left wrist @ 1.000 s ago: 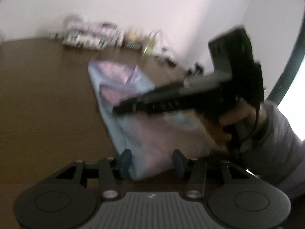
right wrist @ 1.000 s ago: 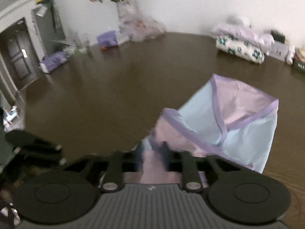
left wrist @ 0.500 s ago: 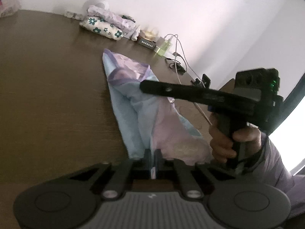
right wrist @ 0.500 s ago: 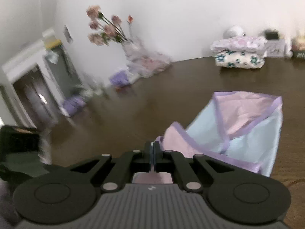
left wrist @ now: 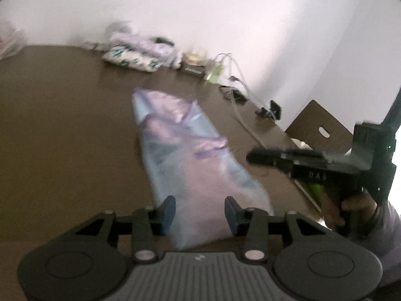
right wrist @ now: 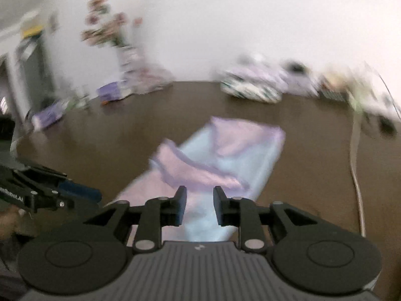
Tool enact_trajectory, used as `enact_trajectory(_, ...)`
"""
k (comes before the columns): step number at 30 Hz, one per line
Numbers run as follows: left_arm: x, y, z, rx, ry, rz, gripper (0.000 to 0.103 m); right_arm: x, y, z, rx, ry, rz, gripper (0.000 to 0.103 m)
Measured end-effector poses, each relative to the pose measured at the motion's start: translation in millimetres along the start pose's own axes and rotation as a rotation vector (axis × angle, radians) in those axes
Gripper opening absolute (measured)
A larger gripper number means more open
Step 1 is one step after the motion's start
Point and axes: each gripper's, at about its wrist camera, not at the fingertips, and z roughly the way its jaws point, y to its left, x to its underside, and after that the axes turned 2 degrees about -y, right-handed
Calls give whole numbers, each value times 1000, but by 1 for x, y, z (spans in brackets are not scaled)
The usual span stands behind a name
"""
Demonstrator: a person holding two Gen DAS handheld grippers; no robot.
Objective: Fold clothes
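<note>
Both views were motion-blurred. The garment (left wrist: 185, 155), a thin, smooth fabric in pale blue and pink with lilac trim bands, lay folded into a long, narrow strip on the dark brown wood-grain table (left wrist: 62, 138). Its near end sat just ahead of both grippers; the far end pointed toward the wall. The upper layers were creased, with one lilac-edged flap turned over near the middle.

The left gripper (left wrist: 199, 212) had its fingers set wide apart, with nothing between the blue pads; the strip's near corner showed through the gap. The right gripper (right wrist: 199, 205) had its fingers parted more narrowly and also held nothing; cloth was visible below the gap. Whether either touched the fabric could not be told.

In the left wrist view, a hand (left wrist: 351, 208) gripped the handle of the right gripper to the right of the strip. The letters on its side were too blurred to read. In the right wrist view, the left gripper's body carried white lettering cut off at the frame edge, which could not be read reliably.

A stack of folded floral-print cloth (right wrist: 250, 87) sat at the far table edge. A vase of pinkish flowers (right wrist: 107, 32) stood at the far left. A pale cable (right wrist: 356, 170) ran along the table's right side.
</note>
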Motion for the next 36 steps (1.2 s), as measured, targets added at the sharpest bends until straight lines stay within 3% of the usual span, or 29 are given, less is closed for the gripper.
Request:
enact_trajectory(3, -4, -27, 24, 2, 40, 102, 42, 3, -32, 4, -10, 4, 181, 23)
enact_trajectory(7, 3, -47, 41, -62, 63, 203, 43, -4, -40, 37, -36, 45, 220, 23)
enact_trajectory(9, 8, -48, 41, -78, 58, 214, 44, -5, -37, 54, -7, 90, 209, 0)
enact_trajectory(13, 13, -52, 44, -100, 64, 231, 47, -5, -36, 55, 69, 23, 222, 0)
enact_trajectory(16, 9, -56, 39, -109, 64, 234, 48, -5, -42, 41, 63, 14, 253, 6)
enact_trajectory(19, 3, -64, 38, -97, 41, 237, 53, 0, -48, 33, -11, 63, 287, 31)
enact_trajectory(20, 2, -67, 40, -97, 37, 244, 55, 2, -50, 33, -37, 82, 298, 31)
enact_trajectory(21, 3, -71, 44, -108, 46, 262, 55, 3, -49, 36, -58, 94, 295, 26)
enact_trajectory(22, 5, -75, 50, -124, 68, 282, 55, 3, -47, 40, -54, 98, 285, 0)
enact_trajectory(25, 13, -79, 57, -160, 86, 325, 54, -1, -37, 48, 55, 62, 215, 0)
enact_trajectory(29, 16, -73, 41, -150, 45, 305, 57, -17, -24, 34, 112, 1, 152, 12)
enact_trajectory(30, 16, -68, 33, -152, 30, 288, 58, -23, -20, 33, 86, -4, 126, 15)
enact_trajectory(32, 17, -51, 18, -181, 13, 217, 59, -35, -6, 43, -58, 37, 72, 40)
enact_trajectory(34, 18, -34, 5, -204, -2, 140, 59, -45, 11, 62, -186, 91, 8, 42)
enact_trajectory(36, 19, -14, 0, -190, 6, 23, 54, -52, 27, 88, -202, 125, -39, 42)
